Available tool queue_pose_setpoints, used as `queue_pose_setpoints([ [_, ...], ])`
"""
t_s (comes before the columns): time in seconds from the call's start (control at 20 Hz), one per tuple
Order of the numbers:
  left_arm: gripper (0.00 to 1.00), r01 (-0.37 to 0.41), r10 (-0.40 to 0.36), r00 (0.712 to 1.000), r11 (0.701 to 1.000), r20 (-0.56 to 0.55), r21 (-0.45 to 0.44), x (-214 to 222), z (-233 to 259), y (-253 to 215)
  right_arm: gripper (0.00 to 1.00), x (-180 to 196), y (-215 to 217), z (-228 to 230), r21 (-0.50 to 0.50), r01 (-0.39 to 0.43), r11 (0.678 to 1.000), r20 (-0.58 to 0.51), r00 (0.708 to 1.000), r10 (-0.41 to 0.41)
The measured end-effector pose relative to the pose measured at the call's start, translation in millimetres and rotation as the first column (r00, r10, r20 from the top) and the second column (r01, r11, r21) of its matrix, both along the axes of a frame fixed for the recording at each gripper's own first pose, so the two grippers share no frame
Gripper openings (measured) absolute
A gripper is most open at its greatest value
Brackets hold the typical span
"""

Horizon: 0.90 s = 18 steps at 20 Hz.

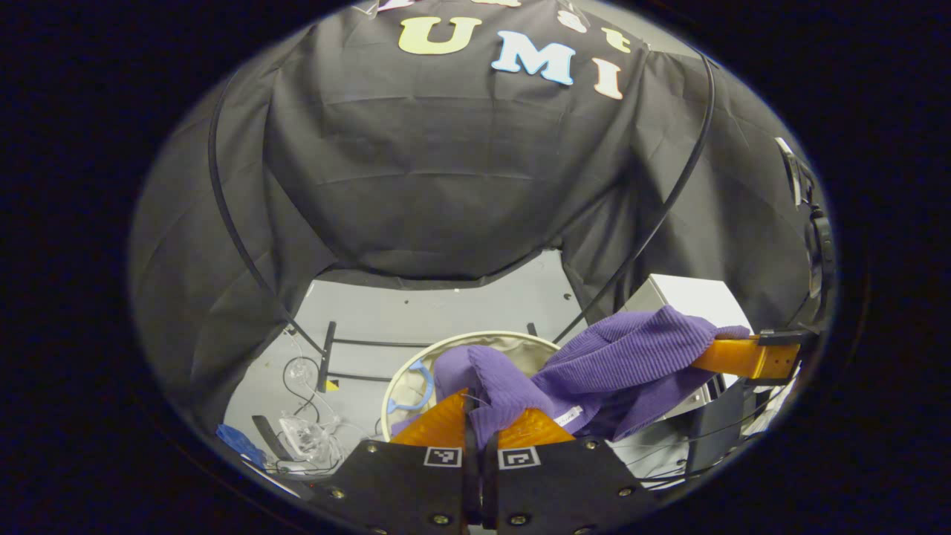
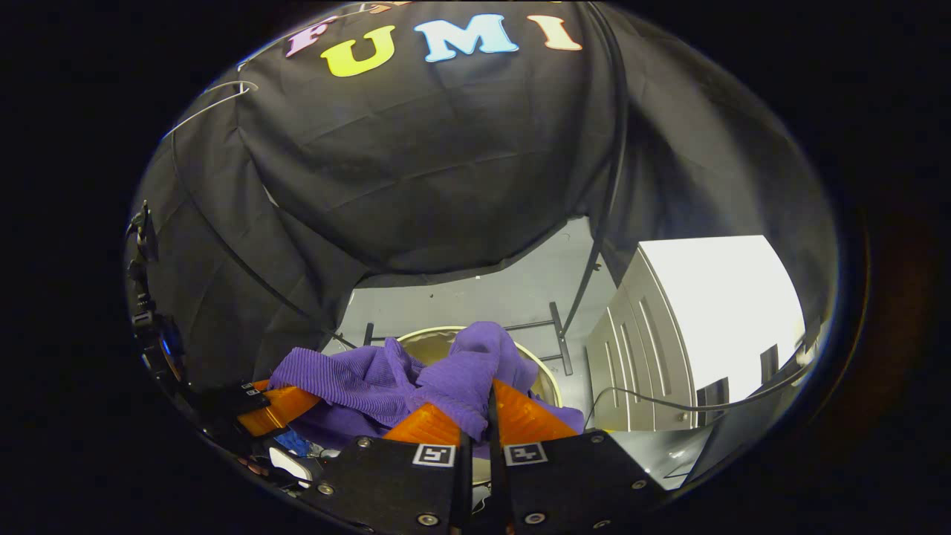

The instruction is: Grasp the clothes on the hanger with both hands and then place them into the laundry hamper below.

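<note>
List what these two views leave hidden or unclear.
- Left gripper view: the purple garment covers part of the hamper, hiding its inside.
- Right gripper view: the garment hides its fingertips' contact, and the hamper's near rim.
- The clutter on the floor is too small to identify.

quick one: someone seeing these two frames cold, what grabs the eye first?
The purple knitted garment, stretched between the two grippers. The left gripper is shut on one bunch of it at the bottom of the left gripper view, the right gripper on another in the right gripper view. Next, the round laundry hamper right beneath the cloth, with a white cabinet beside it.
</note>
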<state>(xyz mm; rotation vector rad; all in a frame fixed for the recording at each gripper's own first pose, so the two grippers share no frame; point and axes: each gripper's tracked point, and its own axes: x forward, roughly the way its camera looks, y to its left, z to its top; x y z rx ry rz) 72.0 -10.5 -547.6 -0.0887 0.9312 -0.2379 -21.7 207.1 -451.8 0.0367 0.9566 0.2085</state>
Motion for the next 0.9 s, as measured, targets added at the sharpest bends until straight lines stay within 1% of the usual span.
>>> queue_pose_setpoints([
  [0.05,0.07,-0.002,0.002,1.0,1.0,-0.003,0.021,1.3,-3.6,1.6,0.13,-2.7,-0.1,0.1,0.012,0.007,1.0,-0.013,1.0,-0.007],
  [0.1,0.12,-0.008,0.008,1.0,0.999,-0.013,0.038,0.4,-4.3,4.3,0.19,-5.2,2.0,4.4,0.035,0.007,0.999,-0.022,1.0,-0.006],
  [0.15,0.15,-0.014,0.015,1.0,0.999,-0.021,0.037,-1.9,-4.0,4.2,0.37,-6.6,4.0,7.4,0.047,0.007,0.999,-0.026,1.0,-0.006],
  [0.25,0.49,-0.028,0.03,0.999,0.999,-0.027,0.046,-3.7,1.7,8.5,0.74,-9.2,-0.6,18.4,0.034,-0.001,0.999,-0.02,1.0,0.002],
  [0.3,0.65,-0.03,0.031,0.999,0.998,-0.016,0.057,-2.8,12.7,12.2,0.92,-8.3,-4.8,26.4,0.02,-0.002,1.0,-0.003,1.0,0.002],
  [0.35,0.82,-0.03,0.031,0.999,0.997,-0.009,0.068,-3.6,15.2,16.3,0.92,-7.4,-7.6,35.5,0.013,0.0,1.0,0.016,1.0,0.0],
  [0.4,0.99,-0.031,0.031,1.0,0.996,0.002,0.081,-3.3,23.8,20.7,0.95,-6.9,-9.8,43.3,0.016,0.003,1.0,0.033,0.999,-0.004],
  [0.55,0.99,-0.057,0.053,0.997,0.994,0.051,0.098,-1.1,62.9,36.0,0.96,-0.5,-25.5,78.8,0.016,0.022,1.0,0.101,0.995,-0.024],
  [0.7,0.98,-0.083,0.071,0.988,0.993,0.138,0.08,3.3,120.5,47.3,0.96,5.6,-49.2,122.1,0.017,0.053,0.998,0.187,0.981,-0.055],
  [0.8,0.99,-0.106,0.087,0.974,0.991,0.207,0.08,6.5,164.4,57.2,0.96,14.5,-68.9,162.2,0.017,0.08,0.997,0.268,0.96,-0.082],
  [0.9,0.98,-0.123,0.105,0.951,0.992,0.289,0.042,13.9,216.2,56.5,0.96,26.9,-91.7,206.5,0.004,0.119,0.993,0.371,0.922,-0.112],
])
